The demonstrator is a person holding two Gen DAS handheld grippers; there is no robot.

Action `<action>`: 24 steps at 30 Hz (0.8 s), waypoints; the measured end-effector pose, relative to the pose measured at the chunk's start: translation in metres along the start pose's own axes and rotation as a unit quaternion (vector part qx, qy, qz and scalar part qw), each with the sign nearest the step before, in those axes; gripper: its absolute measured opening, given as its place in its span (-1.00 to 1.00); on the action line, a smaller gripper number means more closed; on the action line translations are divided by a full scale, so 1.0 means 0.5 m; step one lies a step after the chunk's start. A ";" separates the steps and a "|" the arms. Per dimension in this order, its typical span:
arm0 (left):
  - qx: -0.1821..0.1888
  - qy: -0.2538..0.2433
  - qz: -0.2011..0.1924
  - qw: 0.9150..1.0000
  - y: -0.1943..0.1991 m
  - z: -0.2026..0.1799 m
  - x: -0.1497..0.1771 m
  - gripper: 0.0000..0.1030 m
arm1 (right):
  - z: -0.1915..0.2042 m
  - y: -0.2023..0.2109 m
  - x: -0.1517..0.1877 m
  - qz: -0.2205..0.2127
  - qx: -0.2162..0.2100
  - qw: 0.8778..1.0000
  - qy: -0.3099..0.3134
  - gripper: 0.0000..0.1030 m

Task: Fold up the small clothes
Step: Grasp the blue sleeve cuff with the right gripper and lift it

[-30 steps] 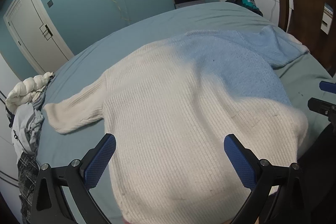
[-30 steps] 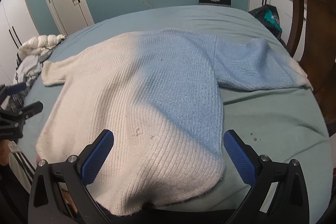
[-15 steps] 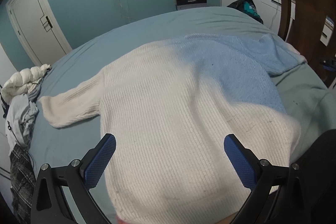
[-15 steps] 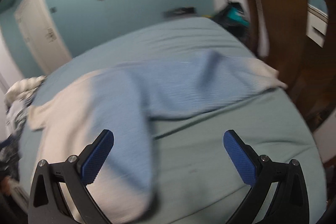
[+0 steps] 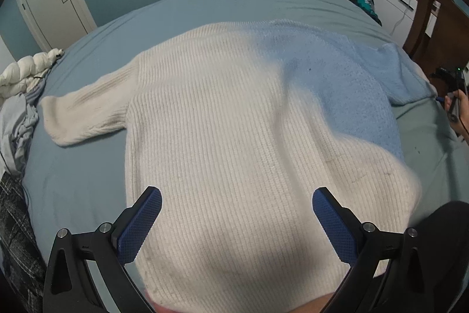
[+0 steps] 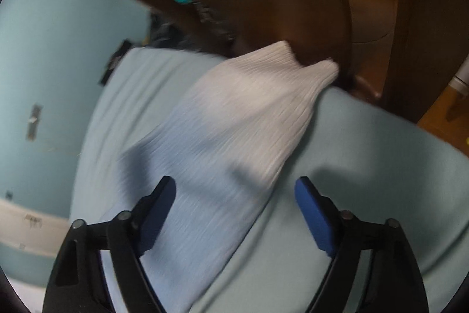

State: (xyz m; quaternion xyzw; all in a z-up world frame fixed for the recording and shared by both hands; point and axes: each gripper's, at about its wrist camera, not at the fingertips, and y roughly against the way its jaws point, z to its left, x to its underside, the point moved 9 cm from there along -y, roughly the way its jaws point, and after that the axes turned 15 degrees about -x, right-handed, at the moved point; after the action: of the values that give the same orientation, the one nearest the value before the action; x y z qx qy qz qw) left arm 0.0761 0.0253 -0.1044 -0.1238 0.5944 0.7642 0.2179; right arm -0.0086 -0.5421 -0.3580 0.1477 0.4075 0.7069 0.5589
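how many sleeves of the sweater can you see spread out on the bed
2. The white sleeve lies out to the sweater's left side. The blue sleeve reaches toward the chair, with the right gripper open over it.

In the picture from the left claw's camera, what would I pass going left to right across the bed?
Crumpled clothes pile → sweater's cream sleeve → sweater's cream body → its blue part → bare bedsheet → right claw at the edge.
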 end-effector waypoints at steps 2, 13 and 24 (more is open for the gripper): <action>0.001 -0.002 0.007 1.000 -0.011 -0.003 0.000 1.00 | -0.005 -0.035 -0.030 -0.011 0.027 1.000 0.001 0.53; 0.021 0.020 0.016 0.999 -0.011 0.005 -0.006 1.00 | 0.292 0.027 -0.134 -0.145 0.089 0.946 0.277 -0.85; 0.030 0.059 -0.014 0.998 0.024 0.045 -0.013 1.00 | 0.648 0.138 -0.131 -0.232 0.118 0.837 0.481 -0.85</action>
State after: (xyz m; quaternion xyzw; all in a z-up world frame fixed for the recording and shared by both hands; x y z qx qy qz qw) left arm 0.0776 0.0435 -0.0856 -0.1708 0.6272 0.7340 0.1966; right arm 0.1824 -0.4718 -0.0886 -0.2449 0.7273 0.4856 0.4186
